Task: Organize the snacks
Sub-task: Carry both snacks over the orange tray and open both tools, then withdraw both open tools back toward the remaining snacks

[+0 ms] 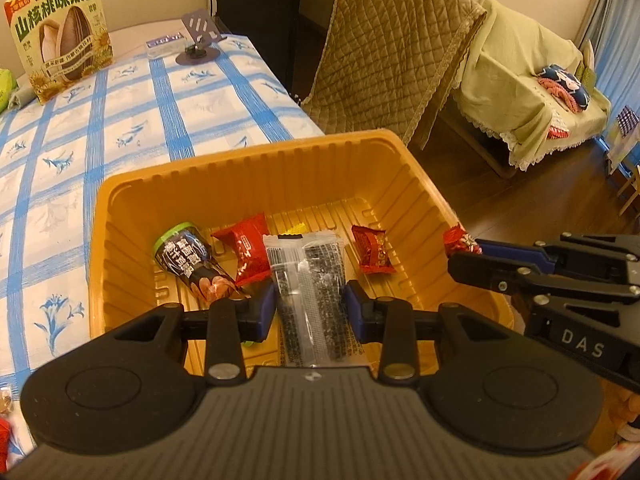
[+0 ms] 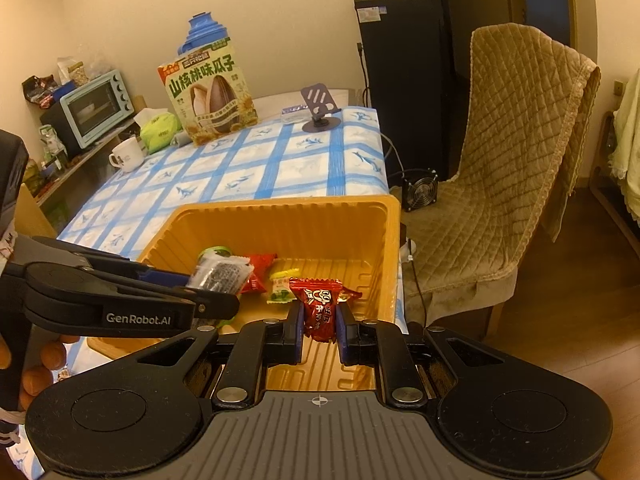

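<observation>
An orange plastic tray (image 1: 256,152) (image 2: 280,205) stands at the near corner of the blue-checked table (image 1: 132,128). My left gripper (image 1: 310,300) (image 2: 192,284) is over it, shut on a clear packet of black snack (image 1: 308,280) (image 2: 220,276). From the right, my right gripper (image 2: 320,320) (image 1: 476,246) reaches over the tray's right side, shut on a red packet (image 2: 320,306) (image 1: 458,239). On the tray floor lie a dark green-topped pack (image 1: 188,264), a red packet (image 1: 244,252), a small red candy (image 1: 372,250) and a yellow-green packet (image 2: 280,289).
A big sunflower-seed box (image 2: 212,96) and a phone stand (image 2: 320,108) stand at the table's far end, with a white mug (image 2: 126,156) on its left. A quilt-covered chair (image 2: 508,160) is right of the table. A black cabinet (image 2: 404,80) is behind.
</observation>
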The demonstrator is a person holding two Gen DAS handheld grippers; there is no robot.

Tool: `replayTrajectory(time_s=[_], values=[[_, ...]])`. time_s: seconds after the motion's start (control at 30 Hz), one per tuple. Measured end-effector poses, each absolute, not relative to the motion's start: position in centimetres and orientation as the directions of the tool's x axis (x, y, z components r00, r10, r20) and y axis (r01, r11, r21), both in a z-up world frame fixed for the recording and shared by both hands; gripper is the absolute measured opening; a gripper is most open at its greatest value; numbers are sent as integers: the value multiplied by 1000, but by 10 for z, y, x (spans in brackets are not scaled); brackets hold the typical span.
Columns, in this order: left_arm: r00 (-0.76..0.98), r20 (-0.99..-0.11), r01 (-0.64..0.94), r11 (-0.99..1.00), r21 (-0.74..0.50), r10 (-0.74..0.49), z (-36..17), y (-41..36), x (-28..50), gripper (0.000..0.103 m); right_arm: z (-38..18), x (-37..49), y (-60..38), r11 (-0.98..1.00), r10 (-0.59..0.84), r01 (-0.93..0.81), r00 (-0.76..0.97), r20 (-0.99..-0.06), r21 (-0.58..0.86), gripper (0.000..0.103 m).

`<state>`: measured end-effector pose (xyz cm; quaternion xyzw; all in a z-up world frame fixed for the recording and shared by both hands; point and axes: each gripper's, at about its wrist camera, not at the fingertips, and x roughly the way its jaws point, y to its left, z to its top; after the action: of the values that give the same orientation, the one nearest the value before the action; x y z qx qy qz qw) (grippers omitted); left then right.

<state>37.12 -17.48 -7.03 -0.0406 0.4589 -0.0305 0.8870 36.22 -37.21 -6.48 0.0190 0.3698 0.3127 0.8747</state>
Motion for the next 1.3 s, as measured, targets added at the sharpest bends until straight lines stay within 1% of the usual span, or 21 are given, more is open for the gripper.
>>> replayTrajectory(time_s=[0.27,0.57,0.67,0.87,0.97,1.0,1.07,1.1,1.13,1.2,1.3], values=[[578,-809,16,993,-121,-108,-67,-167,365,34,-66,364,-370,800,564,-537,523,-639,267,17],[591,-801,-31,990,-138,-93,-53,-139,343,35,-68,368,-365,788,571,-559,507,-646,259,17],[599,-797,-50,989,-141,-83,-49,-132,334,40,-69,370,-362,784,572,-567,498,-652,255,17],[606,-793,-86,986,-145,-64,-45,-120,322,42,-74,374,-351,777,573,-576,482,-663,253,17],[611,-790,-101,984,-146,-54,-43,-116,316,47,-75,375,-344,775,572,-581,480,-665,247,17],[612,-789,-106,984,-144,-50,-43,-115,314,51,-76,375,-342,774,572,-583,477,-667,247,19],[616,-787,-116,983,-141,-41,-41,-114,310,57,-76,373,-339,778,565,-582,483,-669,237,38],[618,-785,-120,983,-141,-37,-41,-113,308,59,-76,371,-339,779,568,-580,492,-660,239,57],[619,-784,-123,982,-141,-35,-40,-112,306,60,-75,369,-340,777,575,-580,499,-648,243,67],[620,-784,-130,981,-141,-31,-39,-112,302,67,-73,366,-341,773,580,-585,492,-649,247,67],[627,-779,-135,981,-142,-27,-36,-113,295,70,-70,360,-343,773,578,-586,490,-653,245,67]])
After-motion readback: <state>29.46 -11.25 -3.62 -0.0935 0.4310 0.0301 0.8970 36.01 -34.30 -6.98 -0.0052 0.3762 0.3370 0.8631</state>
